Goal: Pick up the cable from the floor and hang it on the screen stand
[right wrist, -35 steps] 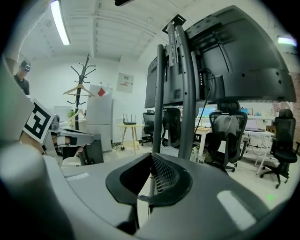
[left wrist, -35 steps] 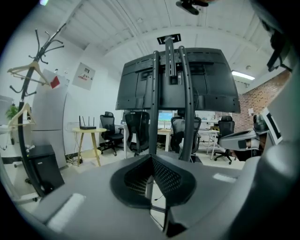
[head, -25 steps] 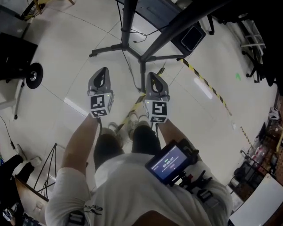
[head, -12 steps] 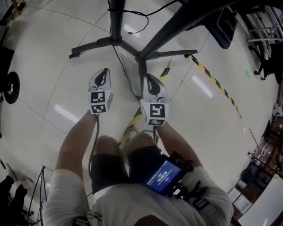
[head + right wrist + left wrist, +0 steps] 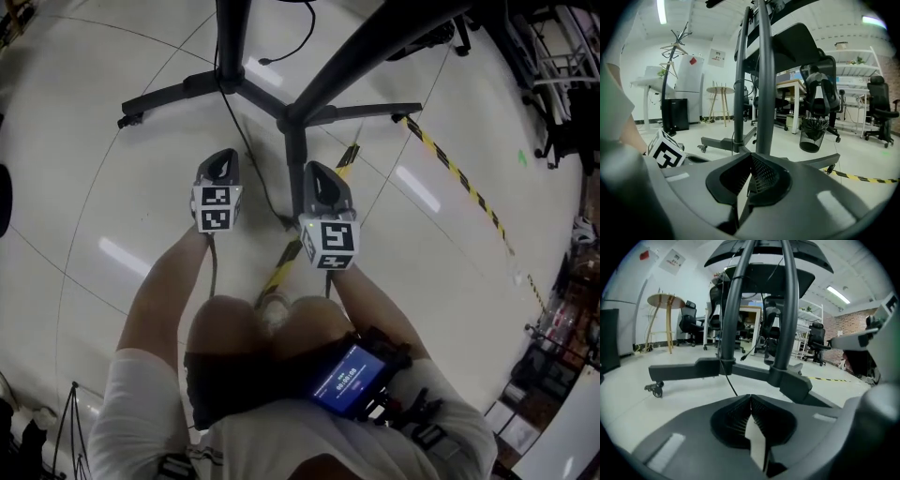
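Note:
A thin black cable (image 5: 255,164) runs down the screen stand's (image 5: 291,117) left post and across the white floor between my two grippers. In the left gripper view the cable (image 5: 731,385) trails from the post's foot toward my jaws. The left gripper (image 5: 223,157) is shut and holds nothing; it hovers low, just left of the cable. My right gripper (image 5: 316,172) is also shut and holds nothing, close in front of the stand's middle leg. The stand's posts (image 5: 763,89) rise right ahead in the right gripper view.
Yellow-black tape (image 5: 454,172) crosses the floor at right and runs under my knees. The stand's legs (image 5: 689,369) spread out on casters. A second loose cable end (image 5: 281,54) lies behind the base. Office chairs and a mesh bin (image 5: 813,133) stand further off.
Both grippers have dropped toward the floor as the person crouched. The stand's base and the cable now sit closer to the jaws. Both stayed shut.

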A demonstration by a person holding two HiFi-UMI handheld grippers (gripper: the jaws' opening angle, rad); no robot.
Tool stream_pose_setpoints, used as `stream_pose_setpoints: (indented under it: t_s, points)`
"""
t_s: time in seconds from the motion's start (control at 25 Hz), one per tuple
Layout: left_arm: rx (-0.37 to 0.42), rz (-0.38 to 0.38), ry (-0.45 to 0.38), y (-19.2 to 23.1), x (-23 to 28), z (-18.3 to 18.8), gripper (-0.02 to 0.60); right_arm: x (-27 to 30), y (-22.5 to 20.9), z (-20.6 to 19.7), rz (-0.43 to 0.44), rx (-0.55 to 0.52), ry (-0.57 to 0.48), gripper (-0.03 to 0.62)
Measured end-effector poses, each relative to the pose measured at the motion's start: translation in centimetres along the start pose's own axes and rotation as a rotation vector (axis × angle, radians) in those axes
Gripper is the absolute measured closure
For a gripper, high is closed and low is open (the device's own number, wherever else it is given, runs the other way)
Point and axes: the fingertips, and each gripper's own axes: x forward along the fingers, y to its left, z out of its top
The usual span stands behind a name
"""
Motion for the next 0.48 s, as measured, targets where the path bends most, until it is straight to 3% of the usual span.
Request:
stream_pose_setpoints:
  t_s: [0.2, 0.48]
  points:
    - [-0.014, -0.031, 0.11, -2.1, 3.6, -5.4, 0.575, -1.1, -0.8, -1.7, -0.001, -0.029, 0.029, 0.58]
    - [-0.017, -0.002, 0.222, -3.1, 7.2, -8.6, 0.46, -2.6, -2.6, -3.1, -0.03, -0.047, 0.062, 0.58]
